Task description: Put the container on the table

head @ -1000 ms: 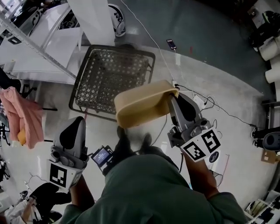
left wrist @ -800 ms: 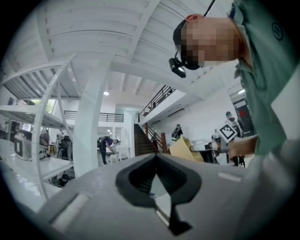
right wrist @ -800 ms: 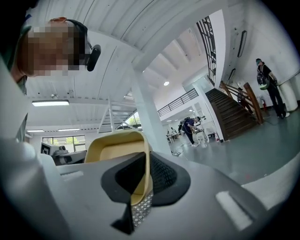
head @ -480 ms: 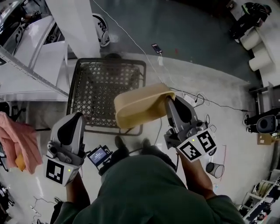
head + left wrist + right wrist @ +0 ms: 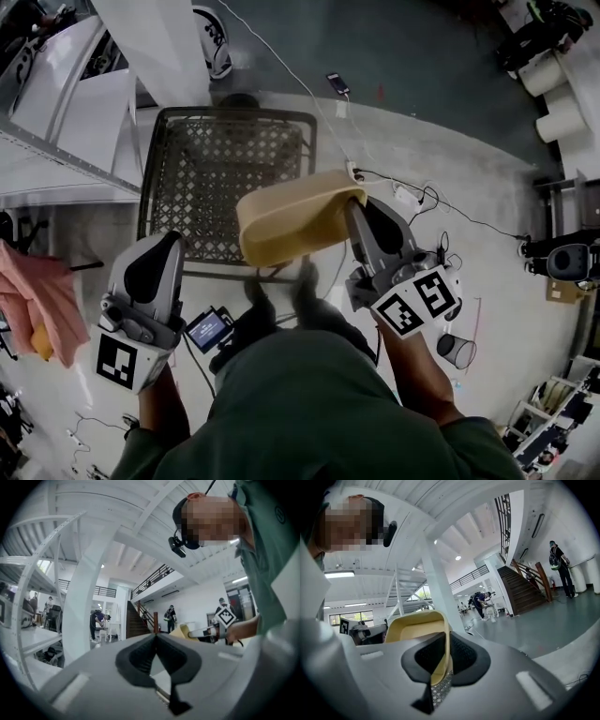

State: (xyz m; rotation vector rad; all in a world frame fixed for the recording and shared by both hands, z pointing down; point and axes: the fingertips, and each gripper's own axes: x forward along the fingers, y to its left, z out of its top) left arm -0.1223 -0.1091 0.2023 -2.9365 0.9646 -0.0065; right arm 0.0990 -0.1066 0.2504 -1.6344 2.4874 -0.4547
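A tan plastic container point(image 5: 291, 223) hangs on its side in the air, with my right gripper point(image 5: 351, 204) shut on its rim. In the right gripper view the container's thin wall point(image 5: 440, 634) sits pinched between the two black pads, and its hollow point(image 5: 412, 630) faces left. My left gripper point(image 5: 163, 246) is lower left of the container and apart from it. Its jaws meet at the tips with nothing between them. The left gripper view shows the container point(image 5: 183, 631) far off to the right. The white table point(image 5: 56, 108) lies at the upper left.
A dark wire basket point(image 5: 225, 173) stands on the floor right under and beyond the container. A white pillar point(image 5: 159, 47) rises behind it. Cables and a phone point(image 5: 337, 84) lie on the floor. A pink cloth point(image 5: 37, 300) hangs at the left, and a small cup point(image 5: 457, 350) at the right.
Both grippers have moved forward with the person, and the basket now lies closer beneath the container. The container stays in the right gripper; the left stays shut and empty.
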